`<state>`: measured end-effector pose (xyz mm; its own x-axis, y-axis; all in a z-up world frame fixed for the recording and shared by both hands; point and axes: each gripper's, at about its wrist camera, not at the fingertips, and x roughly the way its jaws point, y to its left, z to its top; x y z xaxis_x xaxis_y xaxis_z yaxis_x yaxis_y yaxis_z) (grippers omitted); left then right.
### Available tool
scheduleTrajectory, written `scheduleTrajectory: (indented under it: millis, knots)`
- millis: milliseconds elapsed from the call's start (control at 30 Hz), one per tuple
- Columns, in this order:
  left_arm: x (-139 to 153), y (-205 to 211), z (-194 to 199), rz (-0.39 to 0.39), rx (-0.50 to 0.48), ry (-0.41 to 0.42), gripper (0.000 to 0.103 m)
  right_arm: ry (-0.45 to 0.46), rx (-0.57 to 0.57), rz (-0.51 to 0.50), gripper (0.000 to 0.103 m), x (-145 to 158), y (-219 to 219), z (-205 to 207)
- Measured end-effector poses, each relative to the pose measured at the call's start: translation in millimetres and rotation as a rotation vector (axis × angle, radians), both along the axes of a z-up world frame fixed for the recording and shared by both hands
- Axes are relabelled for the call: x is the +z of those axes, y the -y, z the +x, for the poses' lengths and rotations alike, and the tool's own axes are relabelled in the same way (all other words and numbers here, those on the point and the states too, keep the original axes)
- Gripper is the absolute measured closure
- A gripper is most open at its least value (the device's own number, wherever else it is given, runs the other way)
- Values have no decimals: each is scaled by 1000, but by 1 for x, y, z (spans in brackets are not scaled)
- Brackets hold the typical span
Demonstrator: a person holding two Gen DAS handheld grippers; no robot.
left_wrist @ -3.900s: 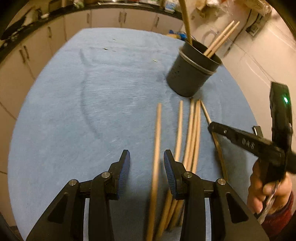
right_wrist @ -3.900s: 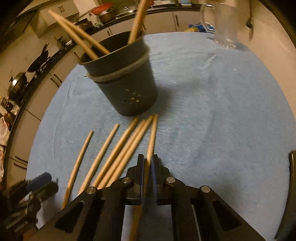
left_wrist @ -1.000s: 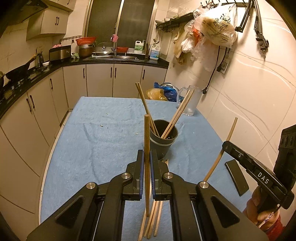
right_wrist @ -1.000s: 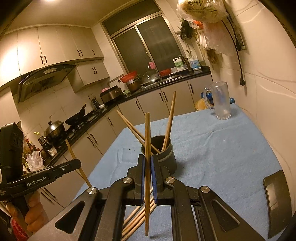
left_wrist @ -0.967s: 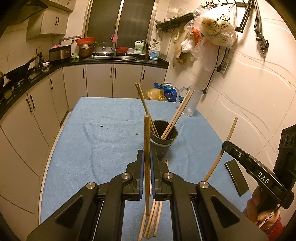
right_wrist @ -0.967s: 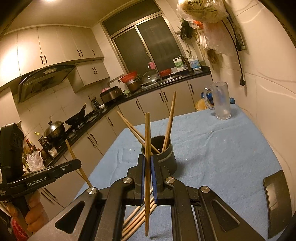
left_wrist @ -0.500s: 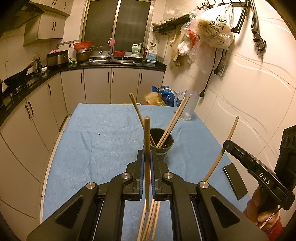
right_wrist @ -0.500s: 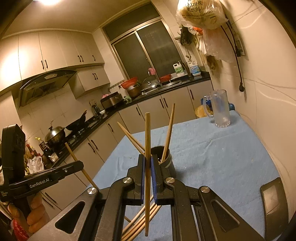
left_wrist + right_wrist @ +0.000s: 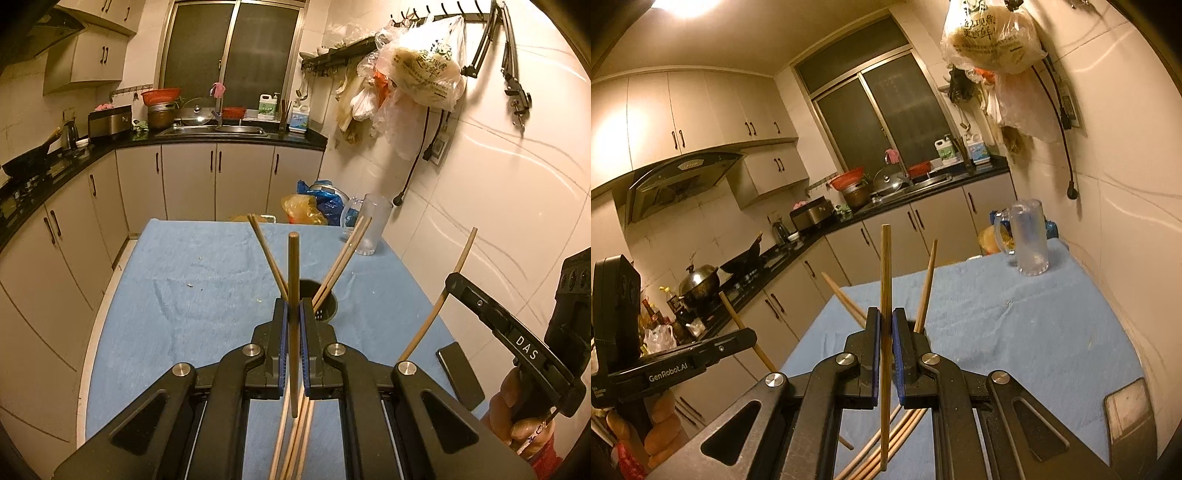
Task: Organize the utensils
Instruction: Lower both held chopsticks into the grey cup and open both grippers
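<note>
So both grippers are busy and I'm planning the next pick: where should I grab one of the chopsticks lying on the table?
Take a loose chopstick near its middle, from above, jaws across its width. They lie flat and bunched on the blue cloth, so pick an outer one.

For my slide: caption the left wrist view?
Left gripper holds a chopstick upright above the dark holder on the blue table.

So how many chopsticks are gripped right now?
2. One chopstick stands upright in the left gripper, another chopstick in the right gripper. More stand in the black holder or lie on the blue cloth, partly hidden.
</note>
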<state>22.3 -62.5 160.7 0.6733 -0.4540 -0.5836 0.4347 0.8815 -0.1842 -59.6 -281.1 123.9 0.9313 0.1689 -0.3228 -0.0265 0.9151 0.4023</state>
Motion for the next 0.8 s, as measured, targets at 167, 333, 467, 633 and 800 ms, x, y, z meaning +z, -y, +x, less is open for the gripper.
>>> scheduleTrajectory:
  millis: [167,333,467,633,800]
  knots:
    - [15,3,15,-15,7,11,97,23,-24,17,96,13,9,9]
    - [36,8,32,-38,17,39,97,55,-58,30,96,29,17,23]
    - [49,9,46,-61,20,56,97,66,-82,28,96,42,21,37]
    - [57,10,72,-101,50,50,97,82,-108,15,96,52,21,58]
    - [50,13,95,-147,71,21,97,92,-154,10,96,50,21,79]
